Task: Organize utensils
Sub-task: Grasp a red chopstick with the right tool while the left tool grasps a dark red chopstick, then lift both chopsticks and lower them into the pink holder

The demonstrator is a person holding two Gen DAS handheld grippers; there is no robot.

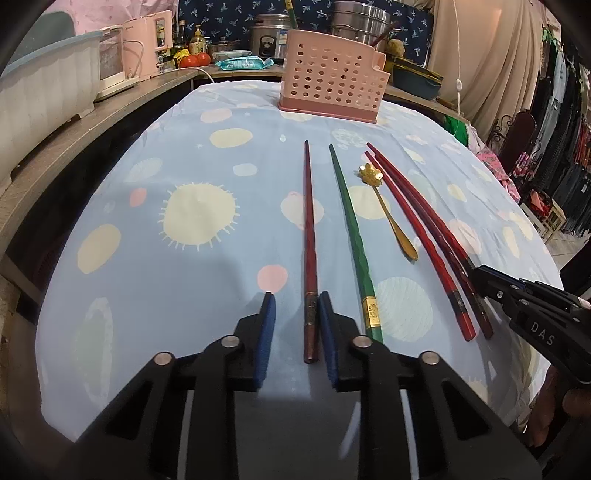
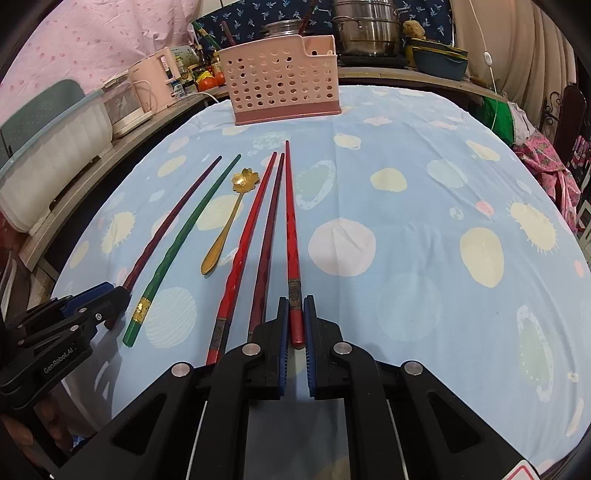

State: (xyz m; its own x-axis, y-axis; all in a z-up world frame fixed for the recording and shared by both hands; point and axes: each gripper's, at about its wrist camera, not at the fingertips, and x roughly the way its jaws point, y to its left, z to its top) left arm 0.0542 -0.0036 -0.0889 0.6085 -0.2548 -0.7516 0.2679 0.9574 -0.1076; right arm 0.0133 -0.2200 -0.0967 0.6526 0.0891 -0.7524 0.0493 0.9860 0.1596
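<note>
Several chopsticks and a gold flower-bowl spoon lie in a row on the blue spotted tablecloth. My left gripper straddles the butt end of a dark red chopstick. The right pad is against it and a gap shows on the left side. A green chopstick lies just to the right. In the right wrist view my right gripper is shut on the end of a bright red chopstick. Another red chopstick and a dark one lie beside it. A pink perforated utensil basket stands at the table's far side.
A wooden counter runs along the left with a white tub and a pink kettle. Steel pots stand behind the basket. Clothes hang at the far right. Chopsticks stand in the basket.
</note>
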